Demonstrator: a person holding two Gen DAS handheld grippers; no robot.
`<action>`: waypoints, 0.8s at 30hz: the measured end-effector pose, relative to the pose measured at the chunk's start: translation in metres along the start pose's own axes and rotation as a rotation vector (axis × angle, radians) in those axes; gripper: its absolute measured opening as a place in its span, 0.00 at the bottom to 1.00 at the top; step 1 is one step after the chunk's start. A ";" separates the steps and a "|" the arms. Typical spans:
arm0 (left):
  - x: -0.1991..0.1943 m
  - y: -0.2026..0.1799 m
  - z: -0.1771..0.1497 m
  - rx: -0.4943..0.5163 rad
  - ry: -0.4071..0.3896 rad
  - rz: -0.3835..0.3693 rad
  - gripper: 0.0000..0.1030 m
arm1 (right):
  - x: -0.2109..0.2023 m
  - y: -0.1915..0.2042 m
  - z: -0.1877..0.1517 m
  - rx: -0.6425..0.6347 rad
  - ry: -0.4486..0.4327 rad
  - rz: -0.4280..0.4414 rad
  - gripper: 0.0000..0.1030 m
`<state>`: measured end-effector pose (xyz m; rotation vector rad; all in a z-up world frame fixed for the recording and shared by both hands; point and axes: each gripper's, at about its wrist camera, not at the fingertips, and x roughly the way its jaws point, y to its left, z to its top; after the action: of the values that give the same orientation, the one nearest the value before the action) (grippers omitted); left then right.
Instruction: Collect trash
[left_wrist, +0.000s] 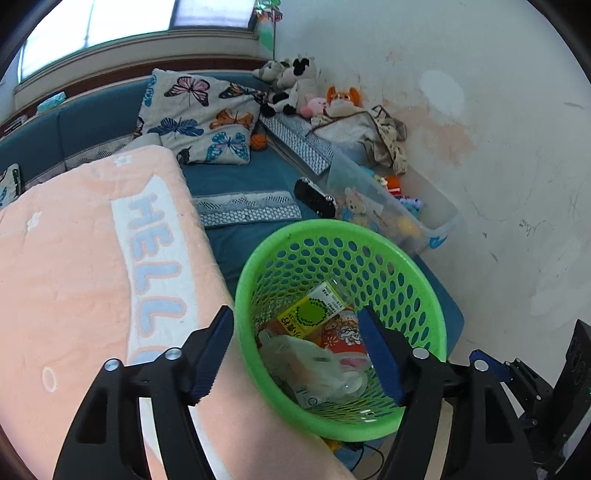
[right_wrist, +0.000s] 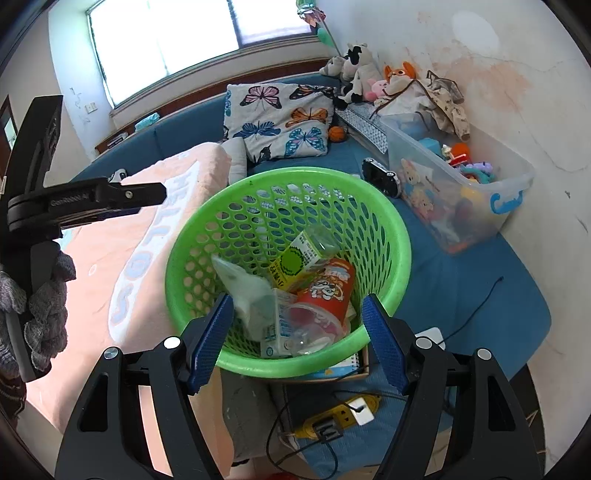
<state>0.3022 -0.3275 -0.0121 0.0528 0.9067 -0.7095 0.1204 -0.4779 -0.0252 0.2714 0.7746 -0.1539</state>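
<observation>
A green perforated basket (left_wrist: 424, 280) (right_wrist: 395, 225) stands on the blue sofa. It holds a yellow-green drink carton (left_wrist: 314, 312) (right_wrist: 299, 258), a red snack cup (left_wrist: 345, 334) (right_wrist: 328, 291), a white milk carton (right_wrist: 273, 332) and crumpled white plastic (left_wrist: 314, 365) (right_wrist: 240, 284). My left gripper (left_wrist: 299, 354) is open and empty, over the basket's left rim. My right gripper (right_wrist: 295, 339) is open and empty, at the basket's near rim. The left gripper also shows at the left in the right wrist view (right_wrist: 110, 195).
A pink "HELLO" blanket (left_wrist: 85, 266) (right_wrist: 122, 280) lies left of the basket. A clear bin of toys (right_wrist: 458, 192) (left_wrist: 388, 210), a black toy car (right_wrist: 380, 177), a butterfly pillow (left_wrist: 199, 118) and plush toys (left_wrist: 291, 85) sit behind. A yellow power strip (right_wrist: 343, 413) and cables lie below.
</observation>
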 end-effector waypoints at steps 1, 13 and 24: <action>-0.006 0.001 -0.002 0.002 -0.010 0.004 0.70 | -0.002 0.002 -0.001 0.000 -0.003 0.004 0.70; -0.090 0.044 -0.046 -0.012 -0.127 0.110 0.90 | -0.029 0.053 -0.012 -0.055 -0.038 0.042 0.79; -0.164 0.090 -0.106 -0.069 -0.203 0.264 0.93 | -0.042 0.115 -0.034 -0.135 -0.043 0.090 0.90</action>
<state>0.2134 -0.1346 0.0191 0.0376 0.7125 -0.4287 0.0952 -0.3565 0.0028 0.1734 0.7252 -0.0225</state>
